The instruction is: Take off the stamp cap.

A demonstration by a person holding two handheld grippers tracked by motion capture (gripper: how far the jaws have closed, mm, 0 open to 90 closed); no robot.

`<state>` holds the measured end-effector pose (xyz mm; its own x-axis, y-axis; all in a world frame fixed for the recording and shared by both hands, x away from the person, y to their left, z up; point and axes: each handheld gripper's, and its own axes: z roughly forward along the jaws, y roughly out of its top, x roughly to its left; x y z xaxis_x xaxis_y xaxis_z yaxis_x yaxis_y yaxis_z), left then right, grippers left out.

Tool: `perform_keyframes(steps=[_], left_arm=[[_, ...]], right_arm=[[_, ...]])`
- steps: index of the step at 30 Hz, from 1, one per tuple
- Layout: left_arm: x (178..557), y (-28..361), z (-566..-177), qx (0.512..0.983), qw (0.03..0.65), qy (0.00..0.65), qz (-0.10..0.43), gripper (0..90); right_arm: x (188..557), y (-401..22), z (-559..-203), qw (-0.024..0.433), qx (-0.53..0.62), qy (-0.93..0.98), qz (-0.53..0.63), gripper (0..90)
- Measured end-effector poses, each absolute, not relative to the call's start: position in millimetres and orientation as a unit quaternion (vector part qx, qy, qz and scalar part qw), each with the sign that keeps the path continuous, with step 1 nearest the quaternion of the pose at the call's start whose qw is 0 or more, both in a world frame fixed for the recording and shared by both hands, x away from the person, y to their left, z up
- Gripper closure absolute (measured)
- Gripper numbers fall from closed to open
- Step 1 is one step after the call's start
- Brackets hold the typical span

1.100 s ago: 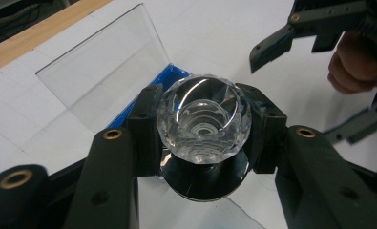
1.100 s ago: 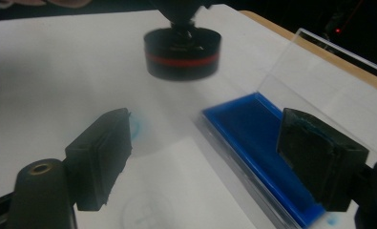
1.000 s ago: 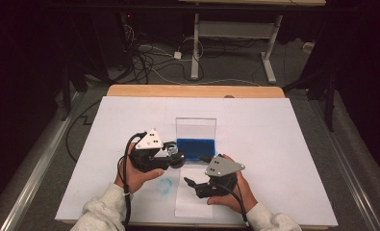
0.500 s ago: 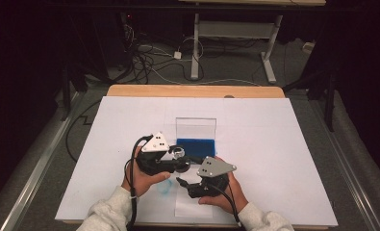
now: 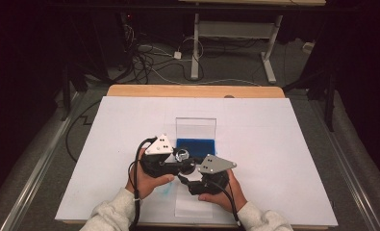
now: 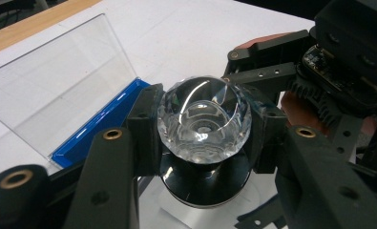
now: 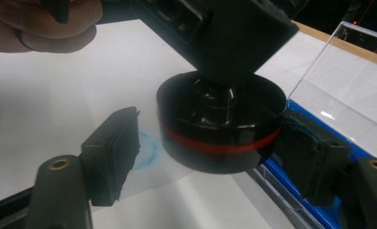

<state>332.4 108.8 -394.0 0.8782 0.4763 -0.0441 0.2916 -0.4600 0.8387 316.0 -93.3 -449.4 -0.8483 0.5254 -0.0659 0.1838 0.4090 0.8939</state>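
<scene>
Largest first: white table top (image 5: 284,159), with a clear-lidded blue case (image 5: 196,144) standing open at twelve o'clock from the two hands. Below it, left gripper (image 5: 180,156) clamped shut on a faceted glass knob (image 6: 204,119), held aloft just off the case's near edge, pads pressing at nine and three o'clock on its rim. Right gripper (image 7: 212,155) brought in under it, jaws just now closing around the black base (image 7: 219,129) with its red stripe: pad at three o'clock apparently touching, pad at nine o'clock plainly apart, so no grip yet. Main risk, as judged: a lopsided close shoving the base sideways and levering the slick glass out of the left clamp, dropping it onto the table or against the case lid. Also likely: pads catching only the lower lip of the base and slipping off at any twist. Smallest, a faint blue smudge (image 7: 145,150) on the sheet at seven o'clock, harmless.
</scene>
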Motion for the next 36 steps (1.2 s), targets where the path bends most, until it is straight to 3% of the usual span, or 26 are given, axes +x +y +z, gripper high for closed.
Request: perform_keyframes(steps=[7, 36], left_arm=[[331.5, 106.8, -395.3, 0.85, 0.466, 0.227, 0.101, 54.4], [328.7, 106.0, -396.1, 0.839, 0.486, 0.226, 0.09, 54.3]], right_arm=[[316.4, -96.6, -450.1, 0.18, 0.215, 0.823, 0.493, 37.4], [318.4, -99.7, -451.7, 0.166, 0.22, 0.82, 0.502, 37.5]])
